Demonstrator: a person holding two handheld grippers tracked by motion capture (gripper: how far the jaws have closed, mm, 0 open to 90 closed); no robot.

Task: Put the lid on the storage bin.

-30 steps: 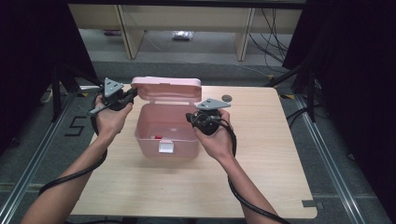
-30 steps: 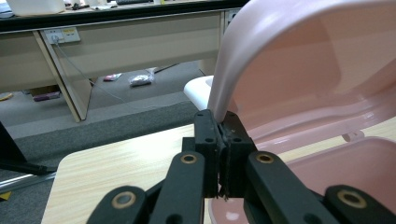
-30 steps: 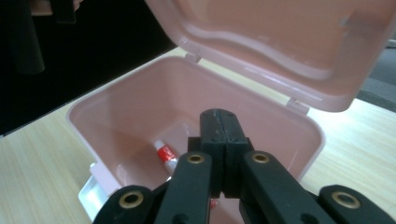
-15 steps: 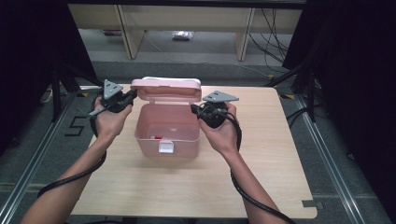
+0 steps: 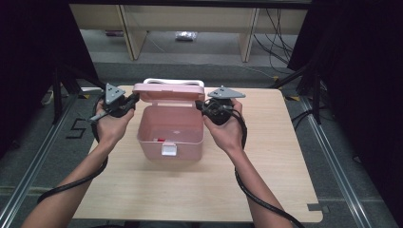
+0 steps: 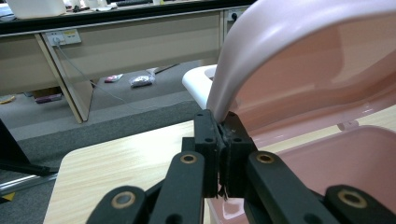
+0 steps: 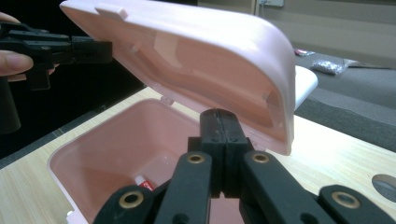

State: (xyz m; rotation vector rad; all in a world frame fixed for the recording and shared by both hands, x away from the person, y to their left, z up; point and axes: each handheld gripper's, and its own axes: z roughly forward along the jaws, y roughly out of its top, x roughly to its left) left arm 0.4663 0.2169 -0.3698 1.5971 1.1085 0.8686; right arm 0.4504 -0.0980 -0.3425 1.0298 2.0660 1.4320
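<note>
While pink box (image 5: 170,135) sits mid-table, lid (image 5: 168,92) raised at far side, your left gripper (image 5: 126,104) pinches lid's left edge; your right gripper (image 5: 205,107) closed, empty, beside lid's right edge.

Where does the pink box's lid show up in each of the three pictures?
High view: the lid stands raised at the box's far edge, centre of the picture, between both grippers.
Left gripper view: it fills the upper right, its edge at the jaw tips.
Right gripper view: it arches across the top, above the open box.
Shared landmark: the white handle behind the lid.
</note>
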